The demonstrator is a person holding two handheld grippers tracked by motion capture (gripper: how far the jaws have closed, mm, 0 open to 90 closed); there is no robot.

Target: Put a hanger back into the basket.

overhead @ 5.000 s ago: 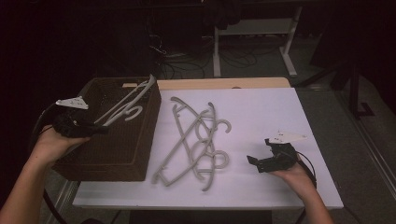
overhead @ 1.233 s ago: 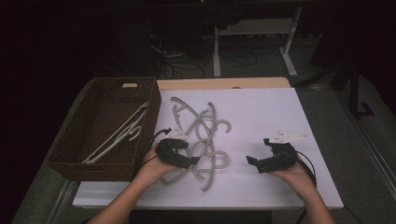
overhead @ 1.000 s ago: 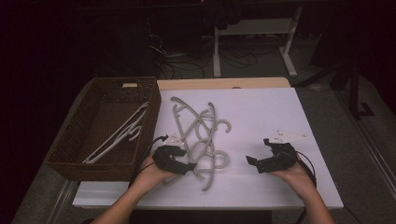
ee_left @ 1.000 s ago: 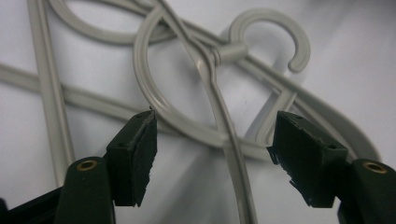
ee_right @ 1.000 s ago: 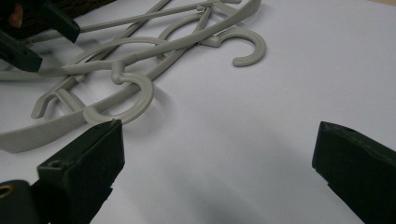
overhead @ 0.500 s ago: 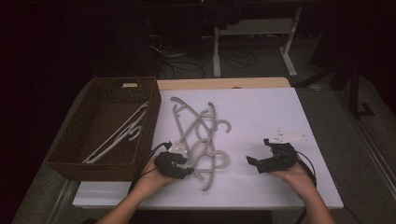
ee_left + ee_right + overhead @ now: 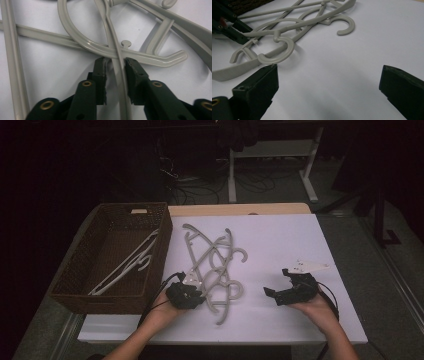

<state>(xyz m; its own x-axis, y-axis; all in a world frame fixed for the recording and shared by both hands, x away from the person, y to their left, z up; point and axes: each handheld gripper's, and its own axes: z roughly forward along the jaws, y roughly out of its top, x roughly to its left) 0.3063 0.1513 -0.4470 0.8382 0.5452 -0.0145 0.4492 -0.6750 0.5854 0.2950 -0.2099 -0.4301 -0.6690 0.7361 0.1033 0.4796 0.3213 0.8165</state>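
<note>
Several grey plastic hangers (image 7: 215, 265) lie tangled on the white table (image 7: 280, 240). My left gripper (image 7: 196, 293) sits at the pile's near-left edge. In the left gripper view its jaws (image 7: 115, 62) flank one thin hanger bar (image 7: 121, 82); they have just been closing. The right pad is at the bar and a thin gap remains on the left side. My right gripper (image 7: 276, 282) rests on the table to the right of the pile, held in a hand. It stands wide open (image 7: 328, 72) with only bare table between the jaws. A hanger hook (image 7: 279, 53) lies just beyond its left jaw.
A brown wicker basket (image 7: 165, 245) stands at the table's left with white hangers (image 7: 130, 265) inside. The table's front edge is just below both hands. A dark floor with cables and a desk frame (image 7: 270, 170) lies behind the table.
The left gripper, over the basket five seconds ago, has come across to the pile's near edge. Its jaws have narrowed round a hanger bar. The right gripper has not moved.
</note>
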